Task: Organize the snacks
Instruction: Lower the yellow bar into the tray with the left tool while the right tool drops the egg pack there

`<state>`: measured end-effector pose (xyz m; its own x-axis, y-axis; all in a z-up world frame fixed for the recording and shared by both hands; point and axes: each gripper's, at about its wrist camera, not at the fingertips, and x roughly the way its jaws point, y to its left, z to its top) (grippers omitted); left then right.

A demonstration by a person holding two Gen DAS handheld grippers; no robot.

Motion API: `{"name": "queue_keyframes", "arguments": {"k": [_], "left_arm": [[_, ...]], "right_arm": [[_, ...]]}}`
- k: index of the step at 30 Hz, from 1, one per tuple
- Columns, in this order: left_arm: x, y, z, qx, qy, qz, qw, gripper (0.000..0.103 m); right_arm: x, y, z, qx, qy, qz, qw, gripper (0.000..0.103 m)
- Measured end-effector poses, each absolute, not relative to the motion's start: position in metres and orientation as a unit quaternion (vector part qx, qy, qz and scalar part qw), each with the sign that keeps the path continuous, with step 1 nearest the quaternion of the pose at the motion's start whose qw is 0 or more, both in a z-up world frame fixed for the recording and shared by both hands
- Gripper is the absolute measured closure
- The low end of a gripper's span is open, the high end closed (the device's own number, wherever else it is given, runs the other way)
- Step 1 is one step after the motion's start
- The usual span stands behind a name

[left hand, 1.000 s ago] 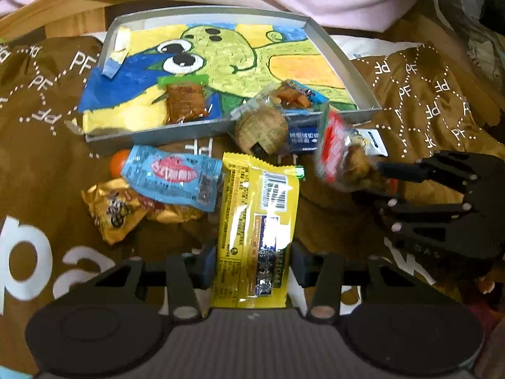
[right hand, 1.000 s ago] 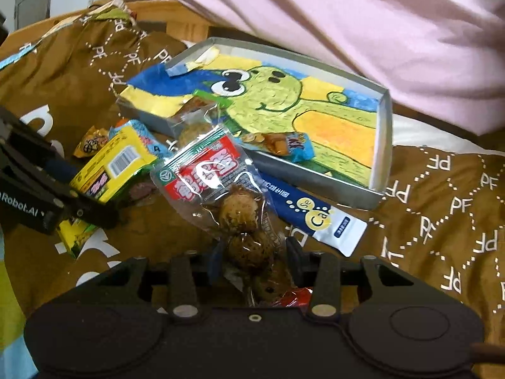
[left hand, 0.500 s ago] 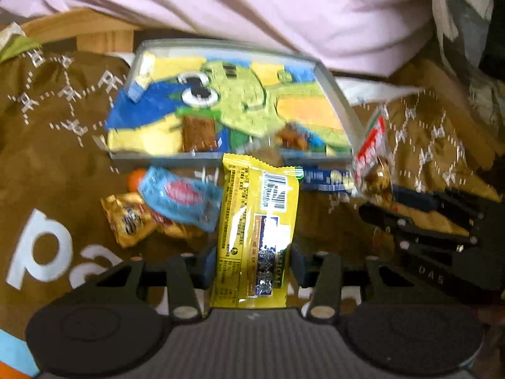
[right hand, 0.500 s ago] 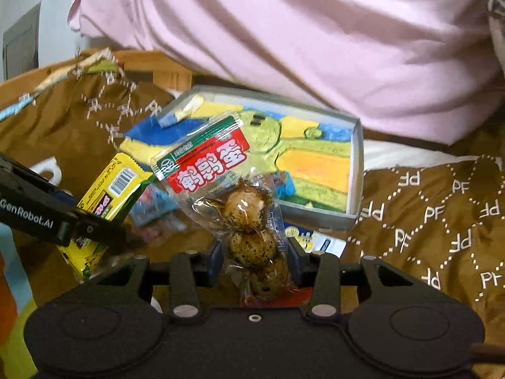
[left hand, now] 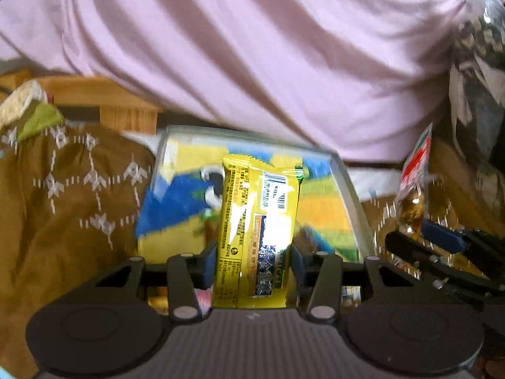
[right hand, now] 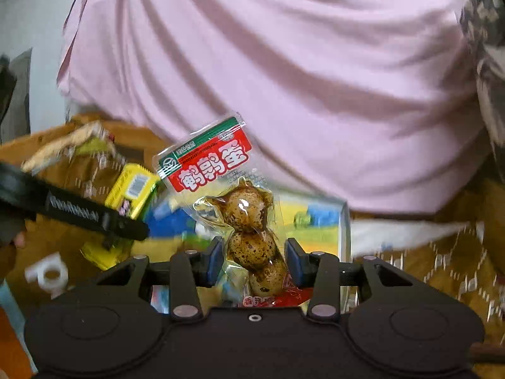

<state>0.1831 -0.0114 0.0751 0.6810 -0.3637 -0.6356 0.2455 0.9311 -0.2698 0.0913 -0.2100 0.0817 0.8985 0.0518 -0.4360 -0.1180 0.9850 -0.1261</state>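
Note:
My left gripper (left hand: 254,263) is shut on a yellow snack packet (left hand: 258,221) and holds it upright in the air in front of the grey tray (left hand: 347,186) with the cartoon drawing. My right gripper (right hand: 255,260) is shut on a clear packet of quail eggs (right hand: 249,211) with a red and green label, also lifted. The right gripper with its packet (left hand: 413,189) shows at the right of the left wrist view. The left gripper (right hand: 79,213) with the yellow packet (right hand: 132,189) shows at the left of the right wrist view.
A brown patterned cloth (left hand: 69,205) covers the surface around the tray. A person in a pink shirt (left hand: 252,57) fills the background right behind the tray. A wooden edge (left hand: 126,113) lies at the back left.
Both grippers have risen and tilted up with their packets. The loose snacks on the cloth have dropped out of sight, and the pink shirt now fills most of both views.

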Motion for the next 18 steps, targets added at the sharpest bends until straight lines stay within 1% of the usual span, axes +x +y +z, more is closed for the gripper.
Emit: {"name": "queue_keyframes", "arguments": {"k": [4,7,12,16,18], "left_arm": [[0.204,-0.005,0.081,-0.094,0.345,-0.168,0.919,0.053],[0.220,-0.001,0.074,-0.098,0.335,-0.167,0.922,0.053],[0.253,0.009,0.047,-0.126,0.332,-0.167,0.920,0.053],[0.269,0.015,0.027,-0.131,0.333,-0.170,0.918,0.053],[0.275,0.017,0.016,-0.132,0.337,-0.173,0.916,0.053]], "right_arm": [[0.119,-0.201,0.107,-0.074,0.200,0.037,0.976,0.059],[0.142,-0.196,0.110,-0.071,0.194,0.032,0.978,0.059],[0.174,-0.192,0.083,-0.049,0.198,0.019,0.979,0.059],[0.193,-0.186,0.051,-0.071,0.218,0.009,0.973,0.059],[0.204,-0.186,0.039,-0.065,0.229,0.003,0.971,0.059]]}}
